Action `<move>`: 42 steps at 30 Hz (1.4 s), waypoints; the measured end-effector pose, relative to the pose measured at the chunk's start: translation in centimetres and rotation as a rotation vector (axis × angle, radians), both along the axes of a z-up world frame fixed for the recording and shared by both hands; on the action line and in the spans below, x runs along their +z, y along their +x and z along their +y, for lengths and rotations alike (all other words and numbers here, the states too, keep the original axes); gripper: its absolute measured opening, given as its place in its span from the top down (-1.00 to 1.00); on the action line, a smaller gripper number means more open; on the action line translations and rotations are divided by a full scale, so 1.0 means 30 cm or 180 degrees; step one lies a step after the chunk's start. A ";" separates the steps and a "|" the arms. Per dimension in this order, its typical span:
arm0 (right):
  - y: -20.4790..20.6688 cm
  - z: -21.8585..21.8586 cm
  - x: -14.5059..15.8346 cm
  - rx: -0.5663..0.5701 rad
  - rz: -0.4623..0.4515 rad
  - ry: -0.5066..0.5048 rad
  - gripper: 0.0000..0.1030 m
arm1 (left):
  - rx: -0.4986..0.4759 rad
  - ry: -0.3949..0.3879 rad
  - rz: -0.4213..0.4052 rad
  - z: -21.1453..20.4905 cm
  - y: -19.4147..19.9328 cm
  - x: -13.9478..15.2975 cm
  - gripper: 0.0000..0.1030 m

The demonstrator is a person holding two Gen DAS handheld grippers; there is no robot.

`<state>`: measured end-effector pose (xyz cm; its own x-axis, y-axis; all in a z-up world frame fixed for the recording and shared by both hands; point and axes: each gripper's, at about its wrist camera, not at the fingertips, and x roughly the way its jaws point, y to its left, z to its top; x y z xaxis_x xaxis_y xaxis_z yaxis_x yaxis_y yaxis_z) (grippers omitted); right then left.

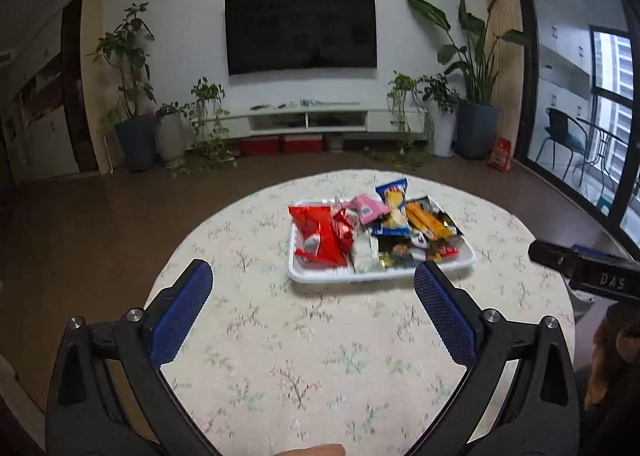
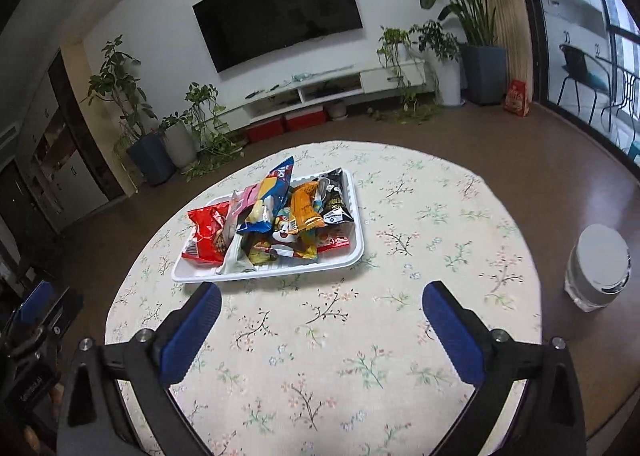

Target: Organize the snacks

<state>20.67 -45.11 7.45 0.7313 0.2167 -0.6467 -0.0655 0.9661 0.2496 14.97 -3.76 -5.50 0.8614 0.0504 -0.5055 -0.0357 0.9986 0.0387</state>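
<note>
Left wrist view is showing the left gripper (image 1: 313,286) with jaws spread and empty; the right gripper (image 2: 322,304) is hanging likewise. Snack packets (image 1: 372,230) are sitting heaped in the white tray (image 1: 320,276) mid-surface. Judging best: approaching low, pinching one top packet's edge.

From my left claw's camera the wrappers in the white tray (image 1: 332,276) smeared too softly to read, the lower packets lay buried under the red bag (image 1: 316,234) and blue packet (image 1: 394,207) — and my right gripper (image 1: 580,268) ran off the frame's edge, fingertips unseen.
</note>
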 end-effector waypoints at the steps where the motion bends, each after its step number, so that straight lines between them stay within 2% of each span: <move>1: -0.021 0.005 0.017 -0.0006 -0.0041 -0.0022 -1.00 | 0.0013 0.0015 0.0093 -0.002 0.002 -0.004 -0.99; 4: -0.069 0.013 0.052 -0.0047 -0.0085 -0.0060 -1.00 | 0.0045 -0.0074 0.0407 -0.003 0.000 -0.030 -0.99; 7: -0.104 0.023 0.072 -0.0046 -0.0088 -0.0132 -1.00 | 0.0145 -0.0006 0.0434 -0.007 -0.030 -0.038 -0.99; 18: -0.206 0.093 0.127 -0.0036 -0.0147 -0.0692 -1.00 | 0.0001 -0.0053 0.0495 -0.038 -0.058 0.000 -0.99; 23: -0.206 0.103 0.118 -0.0045 -0.0091 -0.0693 -1.00 | 0.0010 -0.0117 0.0568 -0.031 -0.054 -0.004 -0.99; 32: -0.177 0.116 0.074 -0.0063 0.0203 -0.0651 -1.00 | 0.0038 -0.0156 0.0661 -0.019 -0.040 -0.042 -0.99; 42: -0.180 0.145 0.064 -0.0038 0.0235 -0.0707 -1.00 | 0.0032 -0.0141 0.0682 -0.018 -0.028 -0.054 -0.99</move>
<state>15.26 -40.77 9.37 0.6819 0.0546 -0.7294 -0.0431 0.9985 0.0345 14.14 -4.30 -7.14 0.7336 0.0322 -0.6788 -0.0415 0.9991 0.0025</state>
